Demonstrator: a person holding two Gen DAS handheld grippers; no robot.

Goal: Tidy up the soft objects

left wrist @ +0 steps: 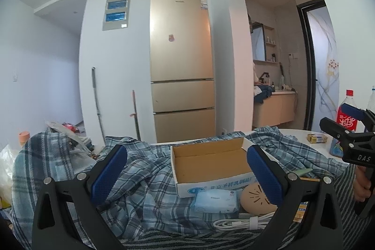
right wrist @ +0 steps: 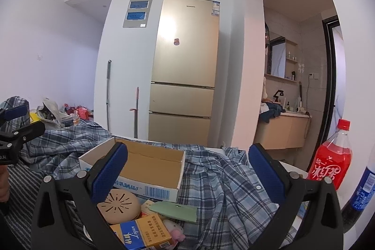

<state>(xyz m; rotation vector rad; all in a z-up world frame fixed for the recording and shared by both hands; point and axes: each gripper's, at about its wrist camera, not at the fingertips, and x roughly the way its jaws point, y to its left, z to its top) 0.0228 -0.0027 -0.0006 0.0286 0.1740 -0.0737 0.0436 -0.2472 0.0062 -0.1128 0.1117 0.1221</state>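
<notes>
A blue plaid shirt (left wrist: 145, 184) lies crumpled over the table, also in the right wrist view (right wrist: 229, 184). An open, empty cardboard box (left wrist: 211, 156) sits on it (right wrist: 150, 165). In front of the box lie a wet-wipes pack (left wrist: 215, 201), a tan round soft piece (left wrist: 255, 199) (right wrist: 118, 204), a coiled white cable (left wrist: 241, 223), a green flat piece (right wrist: 174, 211), a yellow-blue carton (right wrist: 145, 232) and a small pink plush (right wrist: 174, 230). My left gripper (left wrist: 187, 177) is open and empty above these. My right gripper (right wrist: 187, 177) is open and empty, and shows at the right of the left view (left wrist: 351, 130).
A red drink bottle (right wrist: 330, 161) and a dark blue-labelled bottle (right wrist: 362, 189) stand at the table's right. A yellow pack (left wrist: 317, 138) lies near them. A striped grey cloth (right wrist: 21, 182) covers the near table. A gold fridge (left wrist: 181, 67) stands behind. Clutter (left wrist: 68, 130) sits at the left.
</notes>
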